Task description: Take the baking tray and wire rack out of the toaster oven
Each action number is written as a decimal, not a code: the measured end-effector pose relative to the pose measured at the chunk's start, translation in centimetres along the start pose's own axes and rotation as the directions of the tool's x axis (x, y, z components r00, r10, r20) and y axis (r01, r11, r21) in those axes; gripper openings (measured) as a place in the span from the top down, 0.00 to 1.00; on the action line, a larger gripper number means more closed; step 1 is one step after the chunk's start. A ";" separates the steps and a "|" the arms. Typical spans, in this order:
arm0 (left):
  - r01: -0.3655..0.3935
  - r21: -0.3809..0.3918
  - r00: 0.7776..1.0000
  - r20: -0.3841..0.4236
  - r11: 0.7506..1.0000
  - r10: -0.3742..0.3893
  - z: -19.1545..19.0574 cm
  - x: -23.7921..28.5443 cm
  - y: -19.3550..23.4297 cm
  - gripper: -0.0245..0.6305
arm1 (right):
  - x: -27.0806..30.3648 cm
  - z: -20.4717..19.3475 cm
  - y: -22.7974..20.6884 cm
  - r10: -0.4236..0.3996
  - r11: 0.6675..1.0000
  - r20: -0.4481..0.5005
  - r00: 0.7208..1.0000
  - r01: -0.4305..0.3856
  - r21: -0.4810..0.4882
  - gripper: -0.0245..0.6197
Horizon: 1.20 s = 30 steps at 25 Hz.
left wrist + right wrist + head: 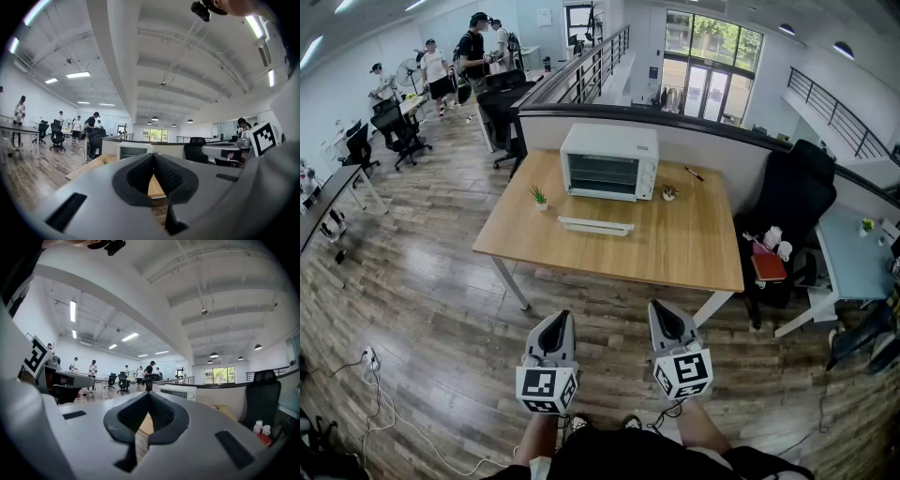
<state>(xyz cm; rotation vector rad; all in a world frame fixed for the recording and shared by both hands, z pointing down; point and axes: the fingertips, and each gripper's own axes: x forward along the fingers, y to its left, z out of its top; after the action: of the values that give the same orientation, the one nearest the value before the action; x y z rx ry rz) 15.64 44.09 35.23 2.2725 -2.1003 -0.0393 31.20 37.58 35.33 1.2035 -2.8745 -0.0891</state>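
As the toaster oven [608,161] stands on the table [675,244] | left gripper [559,321] well in front of it, jaws together, empty | right gripper [662,309] beside, also closed, empty

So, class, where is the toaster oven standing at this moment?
In the head view, the toaster oven sits at the back of the wooden table, left of centre, against the partition, with a small potted plant at its left.
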 end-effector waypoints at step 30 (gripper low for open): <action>0.053 -0.138 0.979 -0.189 0.989 -0.079 -8.8 9.1 14.4 0.59 | 15.9 -8.3 2.9 0.046 0.986 -0.125 0.991 -0.024 0.166 0.53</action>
<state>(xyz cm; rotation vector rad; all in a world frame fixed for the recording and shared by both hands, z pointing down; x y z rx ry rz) 2.46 34.04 44.86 2.1717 -1.8684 0.0382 18.36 27.96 43.81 1.1352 -2.8351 0.2222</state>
